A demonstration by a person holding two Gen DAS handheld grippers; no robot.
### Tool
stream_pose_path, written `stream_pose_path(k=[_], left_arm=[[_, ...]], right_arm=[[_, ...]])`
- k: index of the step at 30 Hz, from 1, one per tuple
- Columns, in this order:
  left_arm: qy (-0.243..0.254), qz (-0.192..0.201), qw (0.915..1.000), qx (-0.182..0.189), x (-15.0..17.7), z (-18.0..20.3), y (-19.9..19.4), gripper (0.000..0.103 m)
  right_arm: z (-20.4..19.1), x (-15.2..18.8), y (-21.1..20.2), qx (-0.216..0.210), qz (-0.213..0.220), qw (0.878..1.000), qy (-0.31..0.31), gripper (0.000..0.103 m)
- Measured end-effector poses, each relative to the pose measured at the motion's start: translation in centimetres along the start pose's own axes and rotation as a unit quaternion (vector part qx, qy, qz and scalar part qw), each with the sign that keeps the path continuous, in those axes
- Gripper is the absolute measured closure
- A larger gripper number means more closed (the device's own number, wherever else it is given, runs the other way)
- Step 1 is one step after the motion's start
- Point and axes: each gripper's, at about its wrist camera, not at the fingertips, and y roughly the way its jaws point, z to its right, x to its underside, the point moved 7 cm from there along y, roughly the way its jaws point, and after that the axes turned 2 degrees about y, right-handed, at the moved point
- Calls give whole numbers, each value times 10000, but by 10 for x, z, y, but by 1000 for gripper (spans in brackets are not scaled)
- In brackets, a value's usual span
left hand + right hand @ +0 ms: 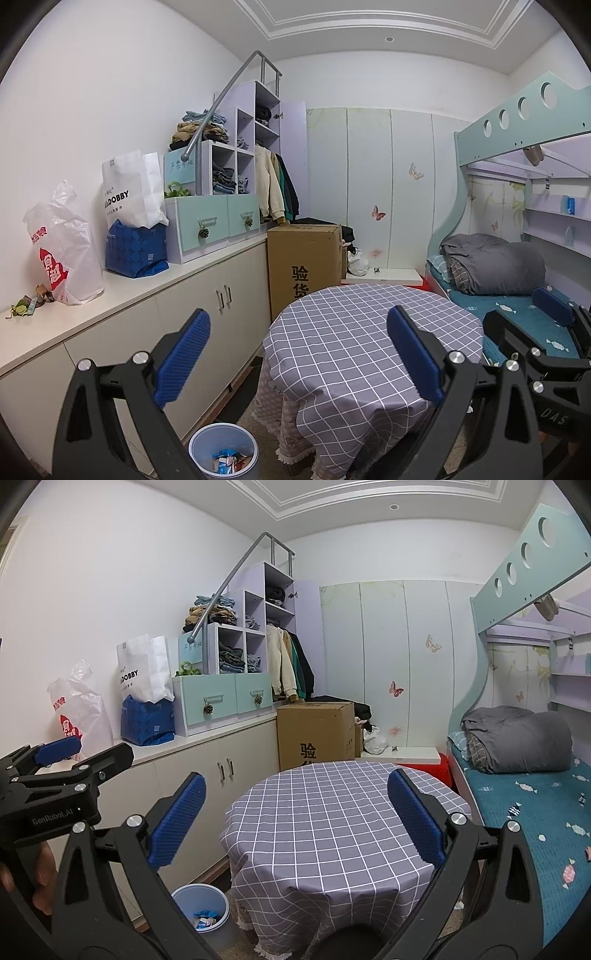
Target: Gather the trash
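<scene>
A pale blue bin stands on the floor left of the round table and holds blue and white wrappers; it also shows in the right wrist view. Crumpled green and brown wrappers lie on the white counter at far left. My left gripper is open and empty, held above the table's near edge and the bin. My right gripper is open and empty over the table. Each gripper shows at the edge of the other's view.
The round table wears a grey checked cloth. The counter carries a white plastic bag, a paper bag and drawers. A cardboard box stands behind. A bunk bed is at right.
</scene>
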Motion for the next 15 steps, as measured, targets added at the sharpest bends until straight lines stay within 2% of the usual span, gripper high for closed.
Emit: stream_pose_path(k=[15], left_arm=[[60, -49, 10000, -41, 5, -2, 0, 9]], right_arm=[[-10, 5, 3, -9, -38, 10000, 21, 6]])
